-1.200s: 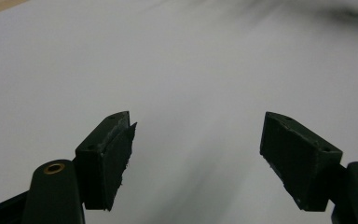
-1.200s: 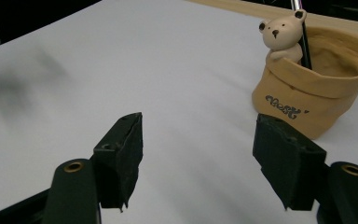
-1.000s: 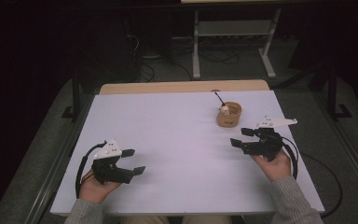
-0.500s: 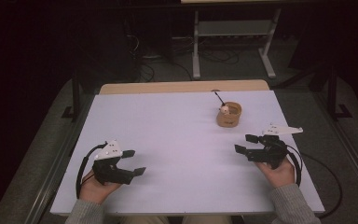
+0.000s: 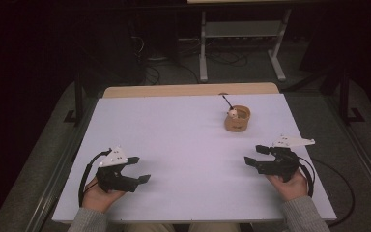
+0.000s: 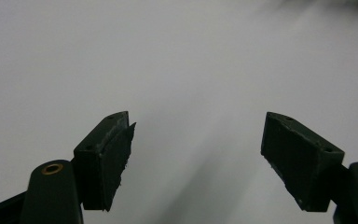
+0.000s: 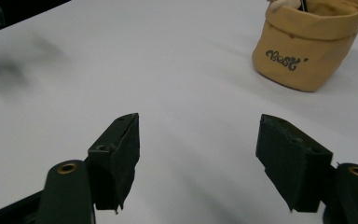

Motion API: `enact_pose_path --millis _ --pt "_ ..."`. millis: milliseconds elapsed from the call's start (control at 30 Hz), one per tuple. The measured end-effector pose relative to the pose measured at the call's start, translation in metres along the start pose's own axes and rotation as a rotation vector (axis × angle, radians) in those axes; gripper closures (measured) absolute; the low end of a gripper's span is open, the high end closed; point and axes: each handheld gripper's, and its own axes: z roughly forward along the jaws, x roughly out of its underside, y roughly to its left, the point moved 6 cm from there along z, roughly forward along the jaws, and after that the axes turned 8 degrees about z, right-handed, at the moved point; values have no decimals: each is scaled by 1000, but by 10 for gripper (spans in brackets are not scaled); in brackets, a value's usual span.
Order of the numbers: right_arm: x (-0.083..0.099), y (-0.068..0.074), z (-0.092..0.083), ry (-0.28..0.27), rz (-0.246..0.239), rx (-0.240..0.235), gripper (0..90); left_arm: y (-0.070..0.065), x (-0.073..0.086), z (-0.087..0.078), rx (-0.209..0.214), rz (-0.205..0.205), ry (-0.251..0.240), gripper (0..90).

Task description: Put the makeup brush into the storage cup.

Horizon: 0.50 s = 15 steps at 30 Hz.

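A tan fabric pouch with illegible dark script sits at two o'clock on the white desk; both tongs, left and right, gape empty, the right having drawn nearer the person.

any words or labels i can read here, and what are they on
"best": my best reading of the dark cursive word printed on the front of the tan pouch, seen in the right gripper view; the looped letters leave it uncertain.
In the high view the same pouch is too small for its print to be read.
No other text shows on the white table.
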Motion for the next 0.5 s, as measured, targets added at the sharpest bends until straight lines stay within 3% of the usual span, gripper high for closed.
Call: enact_pose_path --millis 500 --pt "9 5 -2 25 -13 -16 275 2 6 3 4 -20 3 231"
